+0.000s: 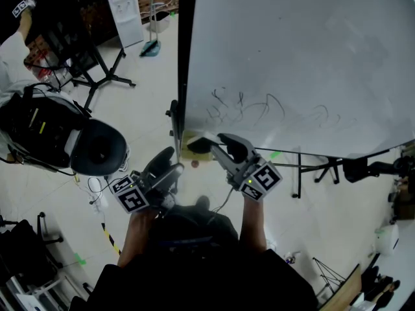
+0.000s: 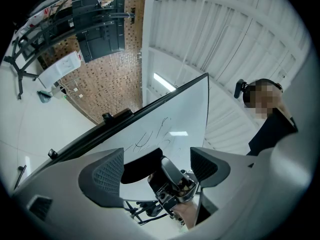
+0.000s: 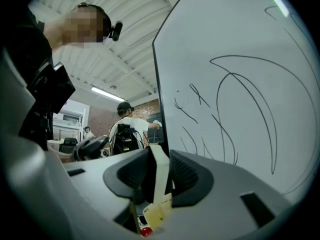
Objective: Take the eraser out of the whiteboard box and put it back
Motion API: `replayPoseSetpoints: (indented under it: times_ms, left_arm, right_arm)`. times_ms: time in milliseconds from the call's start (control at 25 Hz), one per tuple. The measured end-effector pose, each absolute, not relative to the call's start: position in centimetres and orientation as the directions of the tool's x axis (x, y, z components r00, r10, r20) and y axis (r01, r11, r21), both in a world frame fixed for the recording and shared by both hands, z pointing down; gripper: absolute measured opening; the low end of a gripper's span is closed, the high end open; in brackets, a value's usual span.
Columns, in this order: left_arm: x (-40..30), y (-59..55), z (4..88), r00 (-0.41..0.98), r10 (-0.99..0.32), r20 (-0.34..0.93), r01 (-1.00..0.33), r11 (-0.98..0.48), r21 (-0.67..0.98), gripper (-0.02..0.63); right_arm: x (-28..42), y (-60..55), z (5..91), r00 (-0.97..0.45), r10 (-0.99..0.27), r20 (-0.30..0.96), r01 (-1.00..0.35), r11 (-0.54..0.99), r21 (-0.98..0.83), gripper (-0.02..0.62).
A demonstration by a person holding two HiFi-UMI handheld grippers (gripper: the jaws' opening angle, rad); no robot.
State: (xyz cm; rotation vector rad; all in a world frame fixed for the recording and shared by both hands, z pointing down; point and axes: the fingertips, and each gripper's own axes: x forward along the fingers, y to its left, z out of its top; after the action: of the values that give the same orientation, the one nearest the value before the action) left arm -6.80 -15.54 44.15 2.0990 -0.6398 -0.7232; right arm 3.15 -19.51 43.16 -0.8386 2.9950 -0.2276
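Firmly clenched, the right hand-held gripper (image 3: 156, 178) grasps the eraser (image 3: 161, 176) upright between its pads, just above the yellowish whiteboard box (image 1: 187, 153). Lower it squarely, aligned with the box, before releasing. The left hand-held gripper (image 2: 156, 170) hangs released and empty beside it.

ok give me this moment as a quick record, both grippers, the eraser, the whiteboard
left gripper: open, nothing between its jaws, held beside the right one
right gripper: shut on the eraser, close to the whiteboard's edge
eraser: thin, dark with a pale face, clamped edge-on between the pads
whiteboard: upright, mostly blank
scribbles: thin dark loops low on the board, near the grippers
stage: eraser held in the air, not yet set down
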Motion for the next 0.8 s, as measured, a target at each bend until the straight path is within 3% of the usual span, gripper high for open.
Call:
replayPoseSetpoints:
  times_ms: [800]
  left_arm:
    - [-6.5,-15.6,44.3,0.714,-0.649,-0.264,-0.191,-0.542,0.818,0.408]
  right_arm:
    - [2.0,-20.0,47.2,-0.853,-0.499,0.152,-0.515,0.852,-0.096,0.153]
